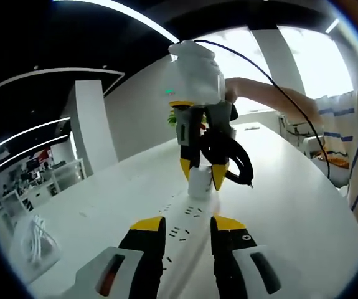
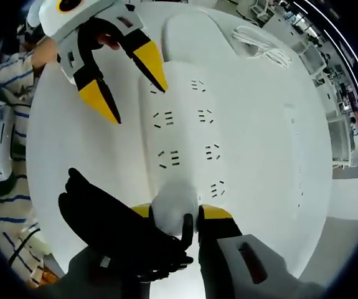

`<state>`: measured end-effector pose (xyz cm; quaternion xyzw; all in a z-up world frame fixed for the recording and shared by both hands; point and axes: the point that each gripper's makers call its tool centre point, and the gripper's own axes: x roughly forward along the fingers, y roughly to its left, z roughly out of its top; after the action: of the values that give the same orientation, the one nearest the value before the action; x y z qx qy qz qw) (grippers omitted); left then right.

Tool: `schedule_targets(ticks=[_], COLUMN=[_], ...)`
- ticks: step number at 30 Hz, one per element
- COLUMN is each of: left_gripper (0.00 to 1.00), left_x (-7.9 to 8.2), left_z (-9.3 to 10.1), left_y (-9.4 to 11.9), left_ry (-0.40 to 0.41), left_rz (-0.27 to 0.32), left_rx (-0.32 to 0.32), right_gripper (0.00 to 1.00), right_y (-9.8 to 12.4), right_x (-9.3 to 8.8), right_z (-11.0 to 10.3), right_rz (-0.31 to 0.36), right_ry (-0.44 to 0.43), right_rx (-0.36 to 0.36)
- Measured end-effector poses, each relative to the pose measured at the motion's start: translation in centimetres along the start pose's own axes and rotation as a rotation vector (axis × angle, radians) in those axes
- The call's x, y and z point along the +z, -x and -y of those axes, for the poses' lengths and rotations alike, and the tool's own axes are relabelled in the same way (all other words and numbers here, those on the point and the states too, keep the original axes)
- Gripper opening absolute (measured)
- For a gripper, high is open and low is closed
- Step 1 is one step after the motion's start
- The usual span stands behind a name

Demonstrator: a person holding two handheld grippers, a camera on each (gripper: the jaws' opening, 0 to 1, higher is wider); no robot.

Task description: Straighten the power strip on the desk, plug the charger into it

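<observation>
Item: charger at the power strip, insertion not confirmed

Left gripper (image 1: 188,224): jaws spread, holding nothing, poised over the near end of the power strip (image 1: 188,227), which lies flat and lengthwise on the white desk (image 1: 291,187). Right gripper (image 2: 175,215): jaws pinching the white charger (image 2: 174,202), black cable (image 2: 113,230) looped alongside, set down onto the strip at one end. Whether the prongs are fully seated cannot be told. Judged: straightening looks done; plugging is under way, release remaining.
</observation>
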<state>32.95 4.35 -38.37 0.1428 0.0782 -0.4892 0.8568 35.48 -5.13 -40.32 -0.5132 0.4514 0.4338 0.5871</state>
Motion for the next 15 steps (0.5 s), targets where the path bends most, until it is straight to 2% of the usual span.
schedule_targets(ticks=[2, 5, 8, 11, 13, 15], left_gripper=[0.29, 0.29, 0.29, 0.29, 0.29, 0.29], left_x=[-0.02, 0.07, 0.14, 0.08, 0.04, 0.1], left_z=[-0.08, -0.19, -0.28, -0.3, -0.3, -0.26], left_y=[0.01, 0.08, 0.16, 0.16, 0.15, 0.19], left_ry=[-0.002, 0.006, 0.009, 0.018, 0.019, 0.017], left_rz=[-0.003, 0.001, 0.004, 0.004, 0.002, 0.003], left_rx=[0.004, 0.007, 0.01, 0.008, 0.008, 0.007], right_gripper=[0.24, 0.25, 0.25, 0.25, 0.25, 0.25], right_y=[-0.06, -0.13, -0.09, -0.12, -0.17, -0.24], right_x=[-0.07, 0.01, 0.0, 0.08, 0.14, 0.19], right_z=[0.03, 0.08, 0.11, 0.16, 0.11, 0.24], right_rz=[-0.066, -0.076, -0.031, 0.044, 0.05, 0.021], right_ry=[0.005, 0.008, -0.008, -0.033, -0.026, -0.013], right_rx=[-0.004, -0.007, 0.002, 0.023, 0.013, -0.003])
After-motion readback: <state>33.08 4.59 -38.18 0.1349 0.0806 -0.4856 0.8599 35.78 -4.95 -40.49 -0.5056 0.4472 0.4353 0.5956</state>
